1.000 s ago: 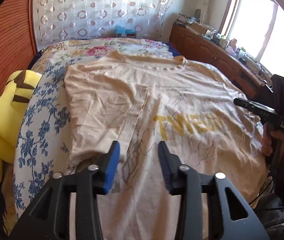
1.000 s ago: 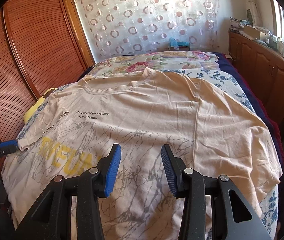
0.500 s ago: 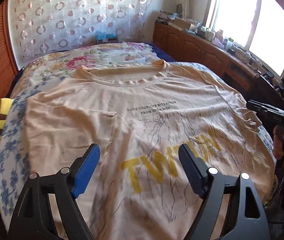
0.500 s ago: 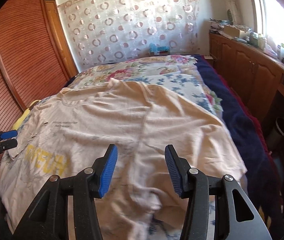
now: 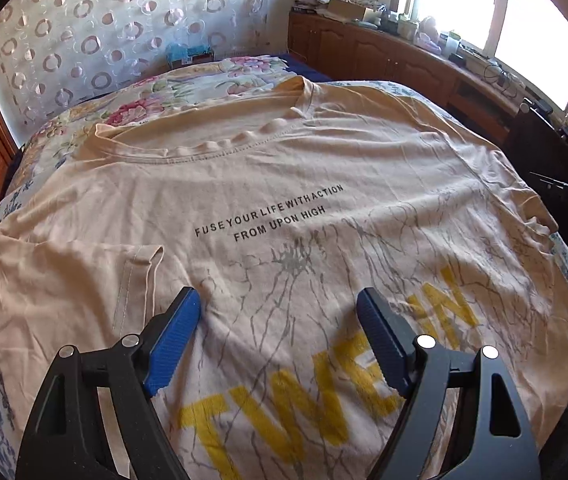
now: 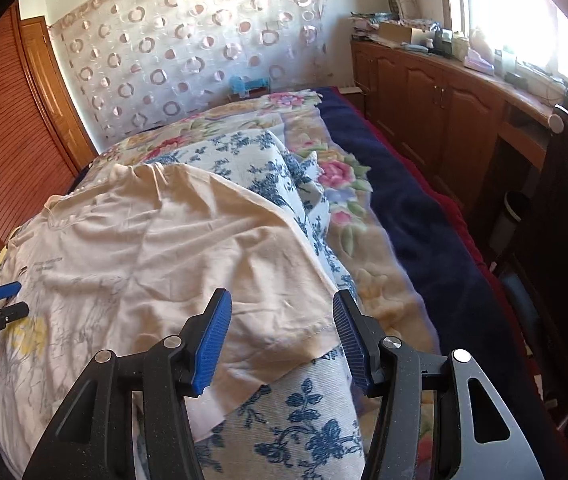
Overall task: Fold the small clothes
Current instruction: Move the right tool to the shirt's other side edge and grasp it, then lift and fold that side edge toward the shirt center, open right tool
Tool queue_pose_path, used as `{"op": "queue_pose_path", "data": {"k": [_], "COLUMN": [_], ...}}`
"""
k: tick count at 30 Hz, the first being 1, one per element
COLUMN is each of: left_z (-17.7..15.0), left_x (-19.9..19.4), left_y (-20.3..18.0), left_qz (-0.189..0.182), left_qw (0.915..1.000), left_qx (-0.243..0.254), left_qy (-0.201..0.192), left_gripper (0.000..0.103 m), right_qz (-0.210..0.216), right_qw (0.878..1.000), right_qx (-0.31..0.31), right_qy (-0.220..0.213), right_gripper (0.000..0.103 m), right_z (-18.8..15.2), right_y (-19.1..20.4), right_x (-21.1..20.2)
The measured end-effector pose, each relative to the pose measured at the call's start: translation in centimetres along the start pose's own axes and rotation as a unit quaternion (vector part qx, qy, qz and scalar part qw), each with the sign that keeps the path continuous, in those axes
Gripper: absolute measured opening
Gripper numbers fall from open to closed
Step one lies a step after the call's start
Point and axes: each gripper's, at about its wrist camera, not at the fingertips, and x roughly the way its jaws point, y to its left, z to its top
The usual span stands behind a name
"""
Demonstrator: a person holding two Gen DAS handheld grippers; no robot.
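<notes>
Both hands have swung rightward across the bed since the earlier frames. Left gripper [image 5: 278, 332] jaws have just been opening, now spread wide and empty over the chest print of the t-shirt [image 5: 284, 184]. Right gripper [image 6: 282, 330] jaws have just been opening too, released, nothing pinched, straddling the shirt's right sleeve hem [image 6: 303, 336]. Shirt lies face up, spread on the floral bedspread [image 6: 303, 420], left sleeve [image 5: 136, 276] already folded inward. Risk: right jaws closing here could grab the bedspread along with the hem, dragging it; thin fabric may slip and bunch.
</notes>
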Motion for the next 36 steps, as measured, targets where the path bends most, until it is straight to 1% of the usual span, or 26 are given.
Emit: {"op": "queue_pose_path", "data": {"k": [3, 4, 6, 7, 12, 18, 20, 22, 23, 24, 25, 28, 29, 31, 36], "left_z": [0.0, 0.0, 0.0, 0.0, 0.2, 0.4, 0.4, 0.4, 0.4, 0.4, 0.4, 0.4, 0.4, 0.4, 0.5], "left_x": [0.3, 0.3, 0.4, 0.5, 0.8, 0.9, 0.9, 1.0, 1.0, 1.0, 1.0, 1.0, 1.0, 1.0, 1.1], "left_y": [-0.5, -0.4, -0.3, -0.2, -0.6, -0.7, -0.7, -0.7, -0.7, -0.7, -0.7, -0.8, -0.7, -0.7, -0.7], "left_qz": [0.014, 0.011, 0.01, 0.009, 0.006, 0.004, 0.004, 0.005, 0.005, 0.005, 0.005, 0.005, 0.005, 0.005, 0.004], "left_qw": [0.9997, 0.9998, 0.9997, 0.9998, 0.9997, 0.9997, 0.9997, 0.9997, 0.9997, 0.9997, 0.9997, 0.9997, 0.9997, 0.9997, 0.9997], "left_qx": [0.019, 0.018, 0.015, 0.014, 0.023, 0.024, 0.024, 0.024, 0.024, 0.024, 0.024, 0.025, 0.025, 0.024, 0.025], "left_qy": [-0.006, -0.007, -0.013, -0.013, -0.007, -0.005, -0.005, -0.005, -0.005, -0.005, -0.005, -0.005, -0.005, -0.005, -0.005], "left_gripper": [0.082, 0.082, 0.087, 0.087, 0.097, 0.098, 0.098, 0.098, 0.098, 0.098, 0.098, 0.098, 0.098, 0.098, 0.098], "right_qz": [-0.006, -0.006, -0.004, -0.004, 0.002, 0.017, 0.028, 0.037, 0.039, 0.039, 0.038, 0.011, 0.004, 0.005, 0.035], "right_qw": [1.0, 1.0, 1.0, 0.999, 0.999, 0.997, 0.997, 0.996, 0.996, 0.997, 0.997, 0.999, 0.999, 1.0, 0.999], "right_qx": [0.0, 0.002, 0.007, 0.01, 0.031, 0.052, 0.058, 0.058, 0.055, 0.052, 0.048, 0.028, 0.021, 0.01, -0.02], "right_qy": [0.016, 0.021, 0.027, 0.03, 0.038, 0.047, 0.049, 0.05, 0.05, 0.049, 0.048, 0.038, 0.032, 0.019, -0.023], "right_gripper": [0.055, 0.055, 0.055, 0.055, 0.055, 0.054, 0.048, 0.038, 0.036, 0.029, 0.018, 0.005, 0.005, 0.004, 0.004], "right_z": [0.3, 0.4, 0.5, 0.6, 0.7, 0.7, 0.7, 0.6, 0.7, 0.6, 0.6, 0.7, 0.8, 1.0, 2.1], "right_y": [0.0, 0.0, -0.3, -0.6, -2.1, -2.4, -2.6, -2.7, -2.6, -2.5, -2.4, -1.6, -1.3, -0.6, 2.2], "right_x": [0.8, 0.9, 0.9, 0.9, 1.4, 1.5, 1.4, 1.2, 1.2, 1.2, 1.1, 0.7, 0.5, 0.0, -2.0]}}
